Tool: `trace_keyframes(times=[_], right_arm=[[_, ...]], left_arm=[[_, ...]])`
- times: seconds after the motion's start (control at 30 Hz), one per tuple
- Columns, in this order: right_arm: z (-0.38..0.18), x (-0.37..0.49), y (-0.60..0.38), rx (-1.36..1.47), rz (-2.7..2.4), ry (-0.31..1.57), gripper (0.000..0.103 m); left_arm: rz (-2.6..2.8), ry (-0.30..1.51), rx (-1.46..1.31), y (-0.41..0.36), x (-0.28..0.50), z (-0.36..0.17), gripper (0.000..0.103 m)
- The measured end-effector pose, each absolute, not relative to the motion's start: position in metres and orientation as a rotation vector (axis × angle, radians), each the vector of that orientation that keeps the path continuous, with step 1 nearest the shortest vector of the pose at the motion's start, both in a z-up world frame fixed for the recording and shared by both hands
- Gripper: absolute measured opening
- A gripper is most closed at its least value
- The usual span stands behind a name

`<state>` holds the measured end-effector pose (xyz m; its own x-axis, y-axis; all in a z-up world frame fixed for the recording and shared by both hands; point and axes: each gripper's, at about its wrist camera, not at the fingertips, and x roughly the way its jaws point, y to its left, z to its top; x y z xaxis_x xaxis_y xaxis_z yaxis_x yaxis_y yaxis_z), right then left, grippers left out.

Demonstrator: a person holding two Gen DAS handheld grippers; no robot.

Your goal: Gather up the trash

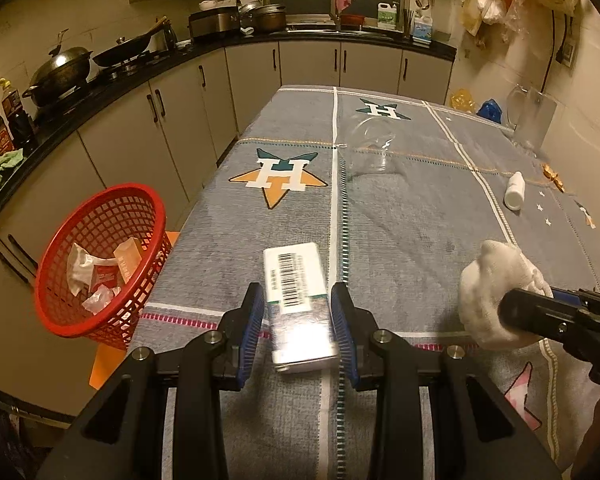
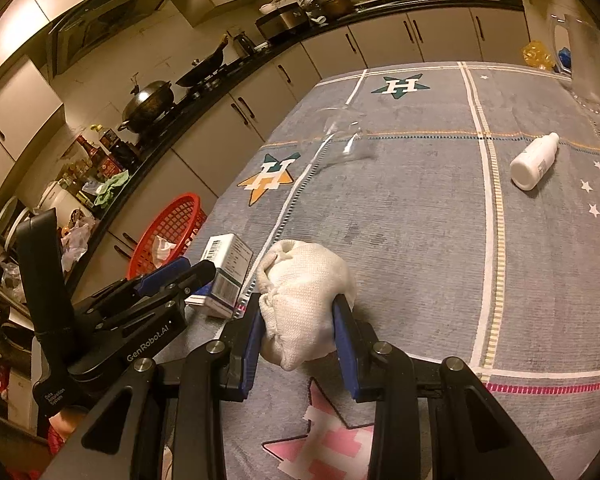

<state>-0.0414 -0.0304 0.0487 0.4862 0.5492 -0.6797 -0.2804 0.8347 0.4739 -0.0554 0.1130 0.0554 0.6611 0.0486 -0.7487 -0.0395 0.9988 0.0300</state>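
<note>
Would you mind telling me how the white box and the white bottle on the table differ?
The box is flat-sided with a barcode; the bottle is round and plain. The box sits between the left hand-held gripper's pads near the table's edge; the bottle lies on its side, untouched, farther off. Both are white and on the grey cloth.

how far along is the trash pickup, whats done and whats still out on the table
Done: the red basket beside the table already holds crumpled wrappers. In hand: the left claw grips a barcoded box, and the right claw grips a white cloth wad. Left: a white bottle and a tipped clear glass lie on the tablecloth.
</note>
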Motion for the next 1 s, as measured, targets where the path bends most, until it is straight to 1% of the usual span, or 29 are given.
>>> trace_keyframes(times=[0.47, 0.93, 0.97, 1.0], right_arm=[[0.060, -0.048, -0.016, 0.315, 0.535, 0.934, 0.037], [0.067, -0.033, -0.001, 0.288, 0.532, 0.940, 0.037], [0.067, -0.031, -0.001, 0.289, 0.532, 0.941, 0.037], [0.067, -0.030, -0.001, 0.290, 0.532, 0.940, 0.037]], left_arm=[[0.056, 0.833, -0.012, 0.129, -0.068, 0.065, 0.033], [0.029, 0.871, -0.001, 0.128, -0.054, 0.050, 0.034], [0.023, 0.877, -0.010, 0.129, -0.053, 0.050, 0.035], [0.017, 0.883, -0.014, 0.131, -0.053, 0.049, 0.042]])
